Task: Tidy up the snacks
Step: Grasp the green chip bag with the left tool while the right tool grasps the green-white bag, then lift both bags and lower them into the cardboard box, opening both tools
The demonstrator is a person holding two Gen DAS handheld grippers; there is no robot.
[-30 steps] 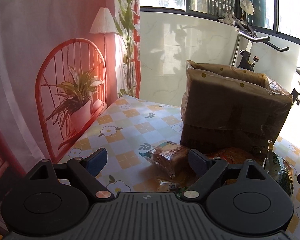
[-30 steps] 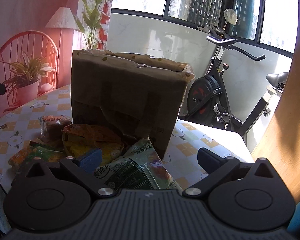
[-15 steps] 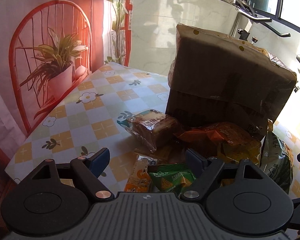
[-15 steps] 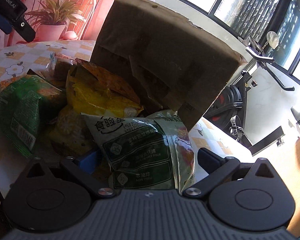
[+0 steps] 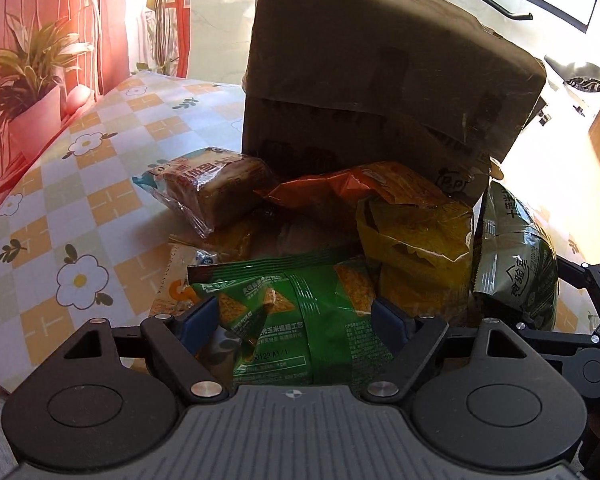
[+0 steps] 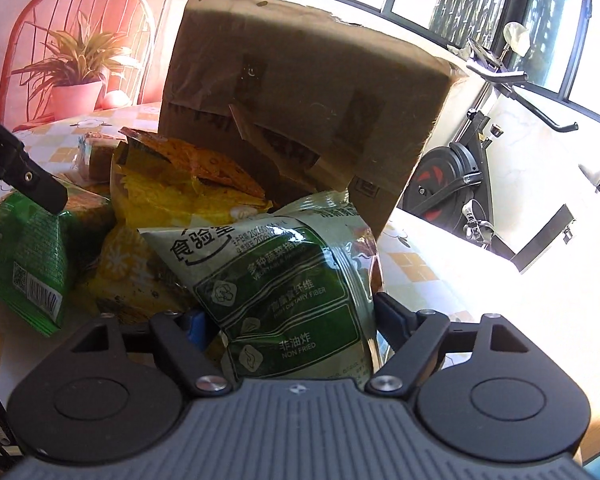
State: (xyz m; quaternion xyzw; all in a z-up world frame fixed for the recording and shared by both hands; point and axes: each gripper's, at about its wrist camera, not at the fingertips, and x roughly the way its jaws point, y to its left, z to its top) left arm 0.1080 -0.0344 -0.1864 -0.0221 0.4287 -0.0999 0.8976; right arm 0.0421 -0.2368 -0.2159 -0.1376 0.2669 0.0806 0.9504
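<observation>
No snack was sorted yet: all lay heaped on the tabletop (image 5: 76,216) against the near side of the box (image 5: 380,80). My left claw (image 5: 296,316) straddled the green chips (image 5: 300,320), released. My right claw (image 6: 284,320) had just been closing around the vegetable bag (image 6: 284,288); I could not tell whether it was grasped.

The right gripper (image 6: 288,320) straddles a pale green snack bag (image 6: 284,288) marked "non fried", its jaws having just been closing, with the bag between them; whether the pads press it is unclear. Left of that bag lie a yellow packet (image 6: 168,192) and a bright green bag (image 6: 28,264), heaped against a tall cardboard box (image 6: 300,92) standing on the flower-patterned table (image 6: 428,264). The left gripper's finger (image 6: 24,176) reaches in over the bright green bag from the left edge.
</observation>
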